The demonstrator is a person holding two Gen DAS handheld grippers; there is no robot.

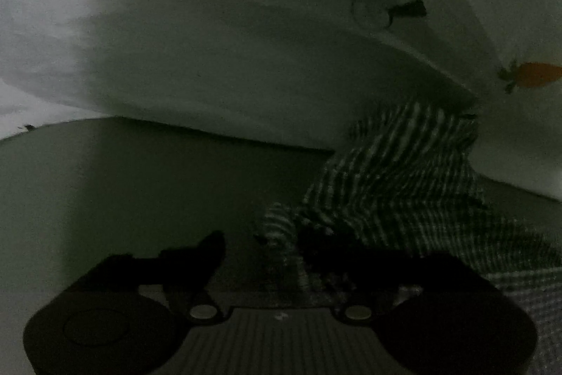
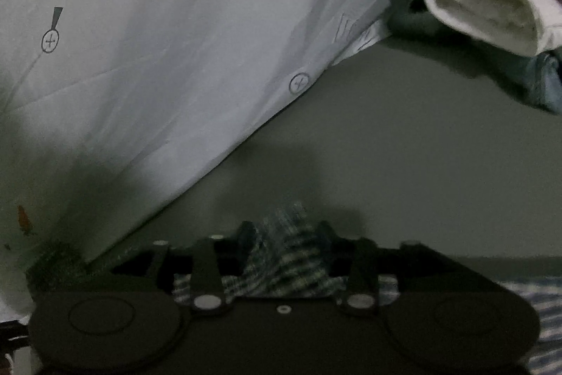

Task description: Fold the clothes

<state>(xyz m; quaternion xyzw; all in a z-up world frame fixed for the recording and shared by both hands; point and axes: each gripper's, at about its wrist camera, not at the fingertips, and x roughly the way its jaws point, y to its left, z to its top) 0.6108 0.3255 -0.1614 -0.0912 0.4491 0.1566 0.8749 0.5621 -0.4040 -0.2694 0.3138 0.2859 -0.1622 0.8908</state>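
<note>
A green-and-white checked garment [image 1: 397,171] lies bunched on the grey surface [image 1: 140,192] under a white sheet. My left gripper [image 1: 261,245] has its fingers apart around a fold of this cloth; the right finger is buried in it. In the right wrist view my right gripper [image 2: 286,234] has its two dark fingers pressed against a raised fold of the same checked garment [image 2: 284,255], which stands up between them.
A white sheet [image 2: 158,41] with circle marks and a small carrot print [image 1: 537,74] hangs over the far side. A pile of folded clothes, white on top [image 2: 481,13], sits at the far right on the grey surface [image 2: 421,146].
</note>
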